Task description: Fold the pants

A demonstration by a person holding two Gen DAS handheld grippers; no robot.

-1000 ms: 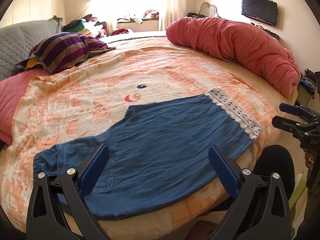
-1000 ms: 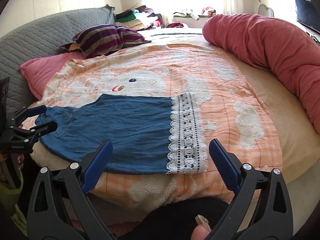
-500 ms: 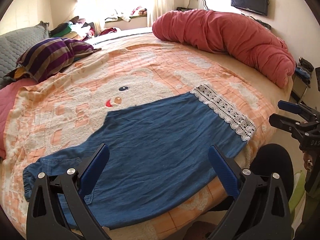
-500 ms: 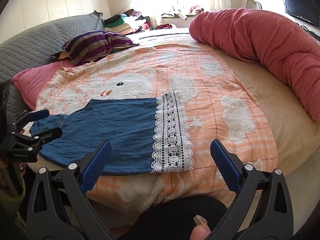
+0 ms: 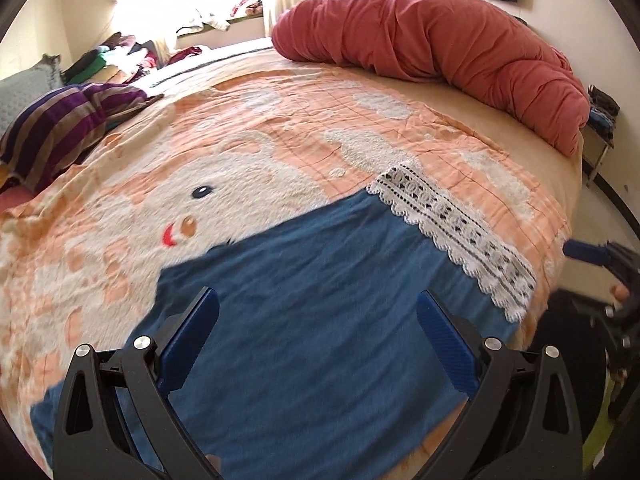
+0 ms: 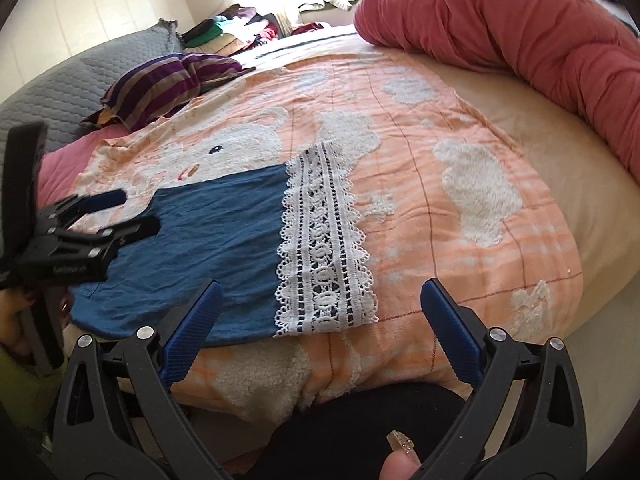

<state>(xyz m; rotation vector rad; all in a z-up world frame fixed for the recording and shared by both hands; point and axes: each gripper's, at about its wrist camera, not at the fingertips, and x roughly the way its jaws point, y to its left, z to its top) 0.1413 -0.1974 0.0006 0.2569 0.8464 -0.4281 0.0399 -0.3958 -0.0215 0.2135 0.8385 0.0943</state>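
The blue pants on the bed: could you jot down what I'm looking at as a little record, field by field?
garment: blue pants, spread flat
trim: white lace hem at the leg end
surface: orange bear-print blanket on a bed
left gripper: open, over the pants, holding nothing
right gripper: open, near the lace hem, holding nothing
nearby: rolled red duvet, striped pillow
fold status: not yet started

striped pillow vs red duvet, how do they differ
The striped pillow has purple and tan bands; the red duvet is one plain colour. The pillow is small and sits at the head of the bed by the grey headboard; the duvet is much bigger, rolled into a long curve along the far edge. Both lie clear of the pants.
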